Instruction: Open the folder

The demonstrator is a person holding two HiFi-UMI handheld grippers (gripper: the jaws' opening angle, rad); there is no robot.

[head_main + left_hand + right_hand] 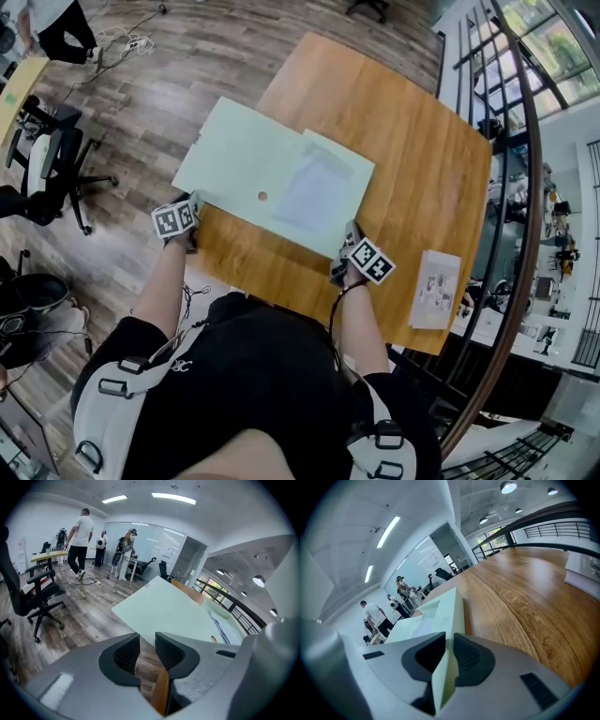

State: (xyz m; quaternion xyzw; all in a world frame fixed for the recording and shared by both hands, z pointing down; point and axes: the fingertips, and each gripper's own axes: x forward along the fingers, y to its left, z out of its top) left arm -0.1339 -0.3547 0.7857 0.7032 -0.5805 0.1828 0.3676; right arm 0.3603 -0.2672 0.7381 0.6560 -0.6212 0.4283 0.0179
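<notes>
folder: 1 | wooden table: 1 | grippers: 2, left gripper and right gripper | printed sheet: 1

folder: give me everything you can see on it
The folder is pale green, thin card or plastic by its look, and lies open and flat on the wooden table. Its left panel overhangs the table's left edge. The right panel carries a raised pocket with a white sheet in it. A small round brown spot sits near the fold. The right gripper is shut on the right panel's near corner. The left gripper is beside the left panel's near corner, jaws apart and empty.
</notes>
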